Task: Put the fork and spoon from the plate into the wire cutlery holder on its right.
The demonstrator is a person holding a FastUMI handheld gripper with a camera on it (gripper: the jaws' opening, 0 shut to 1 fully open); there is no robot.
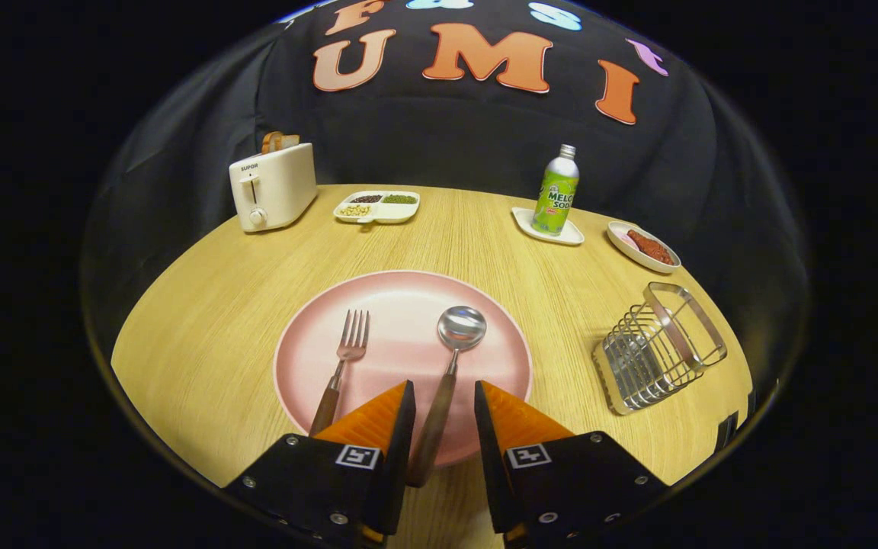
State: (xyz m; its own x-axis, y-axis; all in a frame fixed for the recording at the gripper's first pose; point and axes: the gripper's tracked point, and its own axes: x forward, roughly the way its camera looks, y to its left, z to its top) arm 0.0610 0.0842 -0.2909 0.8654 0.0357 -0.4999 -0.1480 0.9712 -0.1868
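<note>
Gripper (pixel 444 396) fingers apart around spoon (pixel 450 358) handle, not pressing it, fork (pixel 341 366) beside on pink plate (pixel 401 305), wire holder (pixel 660 347) right.

one round wooden table (pixel 210 320) carries everything. on it lies one pink plate (pixel 401 305), and on the plate are one fork (pixel 344 358) and one spoon (pixel 450 358), both with wooden handles. one wire holder (pixel 660 347) stands to the plate's right. at the far side there is one toaster (pixel 273 187) with two slices of bread (pixel 279 141) in it, one divided tray (pixel 376 207) with three compartments, one bottle (pixel 556 191) on one small white tray (pixel 572 235), and one oval dish (pixel 641 245) of reddish food. one gripper (pixel 444 412) shows two fingers (pixel 378 419), set apart, with the spoon's handle in the gap between them.
</note>
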